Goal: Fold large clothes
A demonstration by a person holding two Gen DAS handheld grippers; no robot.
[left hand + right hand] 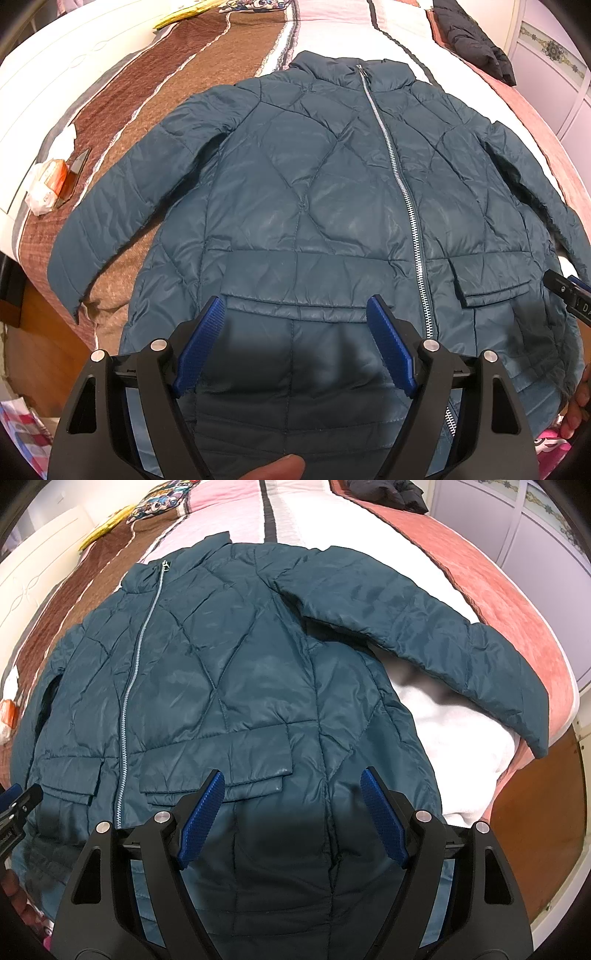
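On the bed [207,55] lies a teal jacket [314,192], front up, zipped, sleeves spread to each side. Left gripper [295,321] hovers over its hem near the zipper [402,192], jaws wide apart, gripping nothing. Right gripper [291,794] hovers likewise, wide open and empty.

A teal jacket [314,192] lies flat on the bed [177,85].

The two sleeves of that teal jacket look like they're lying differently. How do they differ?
The left sleeve hangs down close along the jacket body, over the brown striped bedspread. The right sleeve angles outward, leaving a wide gap, and rests on white bedding, its cuff reaching the pink edge. Both are the same quilted teal fabric, lying flat and unfolded.
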